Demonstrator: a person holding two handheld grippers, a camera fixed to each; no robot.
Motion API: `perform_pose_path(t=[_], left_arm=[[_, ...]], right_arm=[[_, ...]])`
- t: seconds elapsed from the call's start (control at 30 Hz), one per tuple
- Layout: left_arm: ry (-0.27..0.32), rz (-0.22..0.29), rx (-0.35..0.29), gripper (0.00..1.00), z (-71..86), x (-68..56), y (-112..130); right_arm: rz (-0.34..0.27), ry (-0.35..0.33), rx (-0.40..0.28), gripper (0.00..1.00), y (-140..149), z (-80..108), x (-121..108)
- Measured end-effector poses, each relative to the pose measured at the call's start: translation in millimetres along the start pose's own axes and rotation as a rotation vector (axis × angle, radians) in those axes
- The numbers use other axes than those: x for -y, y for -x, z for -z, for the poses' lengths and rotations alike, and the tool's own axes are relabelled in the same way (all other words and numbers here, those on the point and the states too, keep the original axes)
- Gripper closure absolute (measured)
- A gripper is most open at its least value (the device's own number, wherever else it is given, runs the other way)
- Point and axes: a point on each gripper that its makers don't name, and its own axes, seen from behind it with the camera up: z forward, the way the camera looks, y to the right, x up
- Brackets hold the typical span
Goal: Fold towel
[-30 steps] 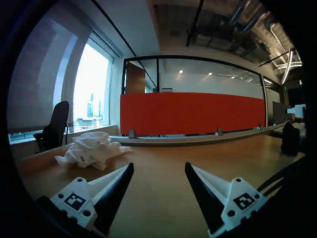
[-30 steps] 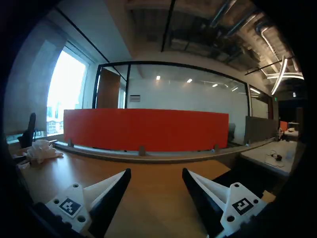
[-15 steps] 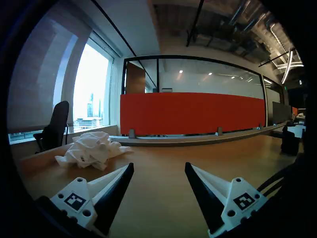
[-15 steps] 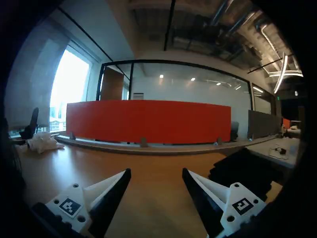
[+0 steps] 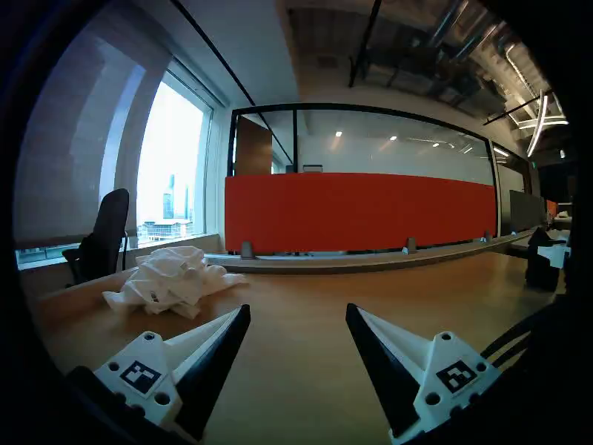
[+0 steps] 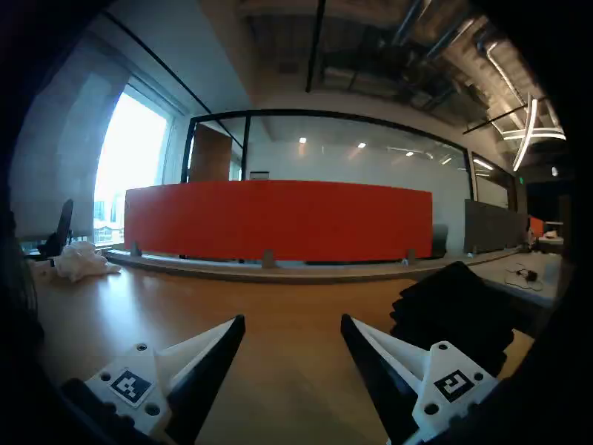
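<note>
Left gripper (image 5: 296, 307) sits low over the wooden desk (image 5: 415, 289), fingers spread wide, nothing between them. The crumpled white towel (image 5: 172, 280) lies ahead to its left, its folds hiding its edges. Right gripper (image 6: 292, 317) is splayed and empty too. A dark stack (image 6: 454, 315) beside it is too shadowed to identify.

Sunlit office, red partition (image 5: 359, 211), window (image 5: 169, 182)

office: desks, red divider (image 5: 359, 211), chair (image 5: 104, 233).
</note>
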Motion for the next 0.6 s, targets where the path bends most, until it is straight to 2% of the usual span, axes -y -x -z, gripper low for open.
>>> perform_pose_path(t=[0.2, 0.6], left_arm=[[0.000, 0.000, 0.000, 0.04, -0.2, -0.7, 0.0], [0.000, 0.000, 0.000, 0.04, 0.4, -0.6, 0.3]], right_arm=[[0.006, 0.010, 0.014, 0.00, 5.1, -1.7, -2.0], [-0.020, -0.003, -0.024, 0.00, -0.7, 6.1, 2.2]])
